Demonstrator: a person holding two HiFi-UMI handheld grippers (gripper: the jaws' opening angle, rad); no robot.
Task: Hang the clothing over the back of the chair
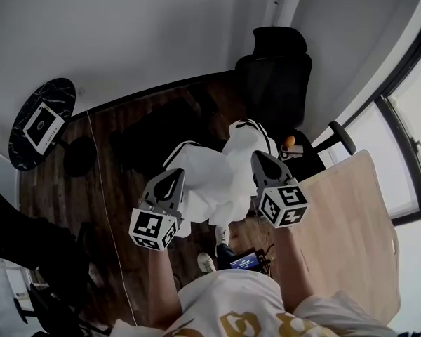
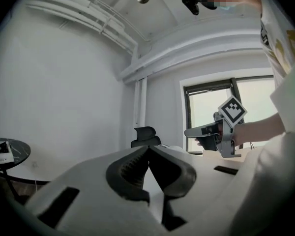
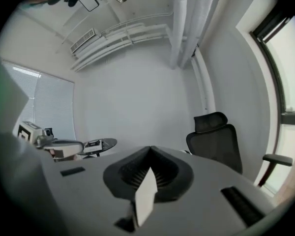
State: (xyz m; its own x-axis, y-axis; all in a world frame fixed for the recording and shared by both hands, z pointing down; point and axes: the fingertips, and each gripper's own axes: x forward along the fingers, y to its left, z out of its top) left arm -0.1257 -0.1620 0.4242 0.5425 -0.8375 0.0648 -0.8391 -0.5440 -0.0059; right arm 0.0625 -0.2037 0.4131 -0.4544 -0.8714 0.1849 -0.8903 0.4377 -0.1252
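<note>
While both grippers are clamped on the clothing (image 1: 217, 177), we have it bunched between them. It hangs in the air above the floor (image 1: 126, 142), well apart from the chair (image 1: 275, 83) it is meant for. The left gripper (image 1: 177, 176) has its jaws pressed together on one side of the white cloth. The right gripper (image 1: 258, 159) is clamped on the other side, and a sliver of white shows between its pads in the right gripper view.

The step in hand, as we judge it, is the carry to the chair, and it will go best if we first draw the two grippers apart. That spreads the bundle into a flat sheet, so that one straight edge meets the chair back rather than a lump. We should lift that edge clear above the headrest (image 1: 279, 42), which stands higher than the rest of the back, before moving in.

The trailing cloth should also stay off the armrest and off the bench (image 1: 351, 216) at our right. Once over the top, we lower it until about half falls on each side. We should part the jaws only when the back carries the weight. An office chair like this will probably roll or swivel, so we should lay the cloth down and not push against it.
</note>
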